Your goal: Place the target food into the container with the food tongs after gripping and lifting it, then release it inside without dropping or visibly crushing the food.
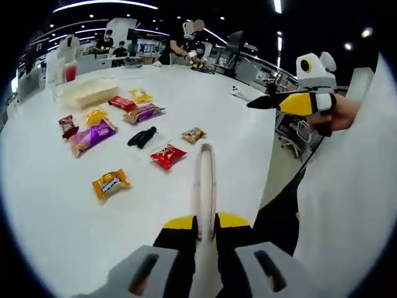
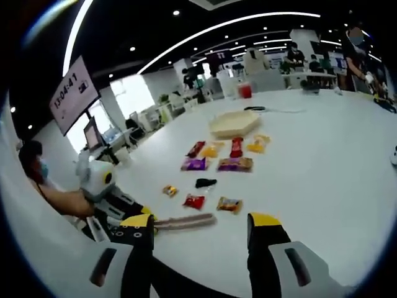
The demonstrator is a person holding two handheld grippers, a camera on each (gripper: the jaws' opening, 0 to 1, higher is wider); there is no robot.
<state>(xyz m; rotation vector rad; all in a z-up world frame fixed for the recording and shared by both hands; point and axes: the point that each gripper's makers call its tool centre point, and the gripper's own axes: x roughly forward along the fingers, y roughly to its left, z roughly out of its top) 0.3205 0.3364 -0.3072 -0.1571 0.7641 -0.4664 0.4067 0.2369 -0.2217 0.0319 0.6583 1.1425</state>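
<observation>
Beige tongs [image 1: 205,186] seemingly clamped, left gripper [image 1: 206,225].

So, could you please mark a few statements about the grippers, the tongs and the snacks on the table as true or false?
1. The left gripper has its jaws shut on the food tongs. True.
2. The right gripper is clamped on a snack packet. False: its jaws stand wide apart and hold nothing.
3. The tongs are already gripping the black snack. False: it lies on the white table, apart from the tongs.
4. The container sits on the table beyond the scattered packets. True.
5. The red packet lies nearer the tongs than the container does. True.
</observation>
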